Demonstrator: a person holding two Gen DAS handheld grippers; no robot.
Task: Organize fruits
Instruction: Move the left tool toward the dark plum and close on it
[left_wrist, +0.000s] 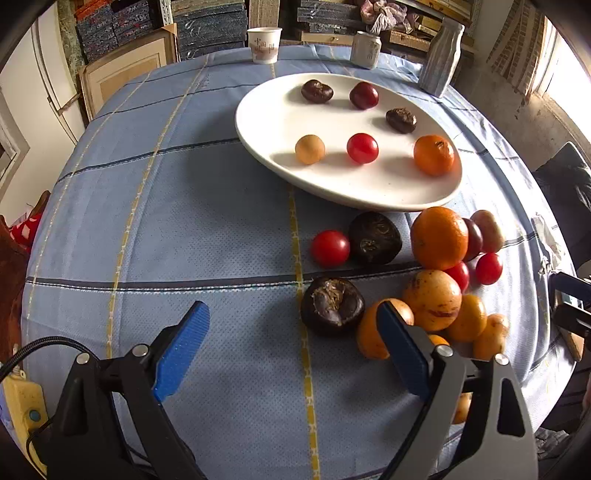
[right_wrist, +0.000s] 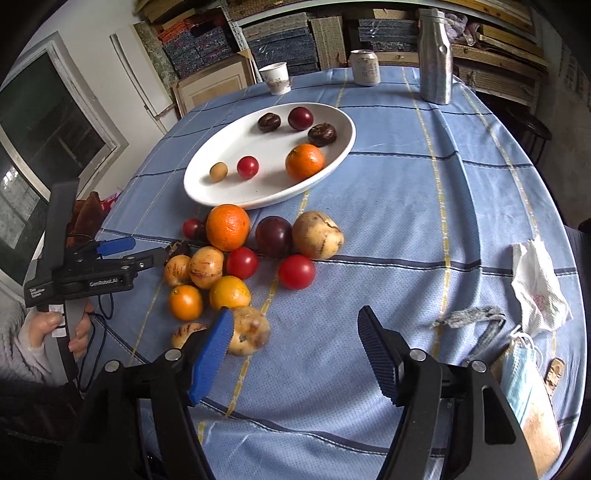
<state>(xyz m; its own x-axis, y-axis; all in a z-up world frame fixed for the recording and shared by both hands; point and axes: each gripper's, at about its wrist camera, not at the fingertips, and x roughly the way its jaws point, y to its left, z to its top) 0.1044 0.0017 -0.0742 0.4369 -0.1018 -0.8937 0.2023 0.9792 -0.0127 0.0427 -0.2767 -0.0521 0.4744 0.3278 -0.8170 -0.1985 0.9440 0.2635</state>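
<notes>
My left gripper (left_wrist: 291, 339) hung low over the near part of the blue checked tablecloth (left_wrist: 184, 229), its blue-padded jaws spread wide and holding nothing. Just ahead of its right finger (left_wrist: 399, 347) lay a dark brown wrinkled fruit with a torn top (left_wrist: 332, 306), and that finger overlapped a small orange fruit (left_wrist: 373, 332) at the near edge of the loose heap. My right gripper (right_wrist: 295, 343) was likewise apart and empty above the cloth, its left pad (right_wrist: 212, 354) just in front of a pale yellow speckled fruit (right_wrist: 249, 334).

Beyond both lay the heap: a large orange (right_wrist: 227, 227), a dark purple plum (right_wrist: 274, 236), a tan knobbly fruit (right_wrist: 317, 234), two red cherry tomatoes (right_wrist: 296, 271) side by side, and several yellow and orange round fruits touching one another.

Farther still sat the white oval plate (right_wrist: 207, 184), carrying six pieces well apart in two rows: a small tan ball (right_wrist: 218, 171), a red tomato (right_wrist: 247, 167) and a mandarin (right_wrist: 304, 161) nearest, three dark ones behind.

At the far edge stood a paper cup (right_wrist: 277, 78), a white can (right_wrist: 365, 67) and a silver metal bottle (right_wrist: 436, 55). To the right, near me, lay a crumpled tissue (right_wrist: 539, 291) and a blue face mask (right_wrist: 521, 373).
</notes>
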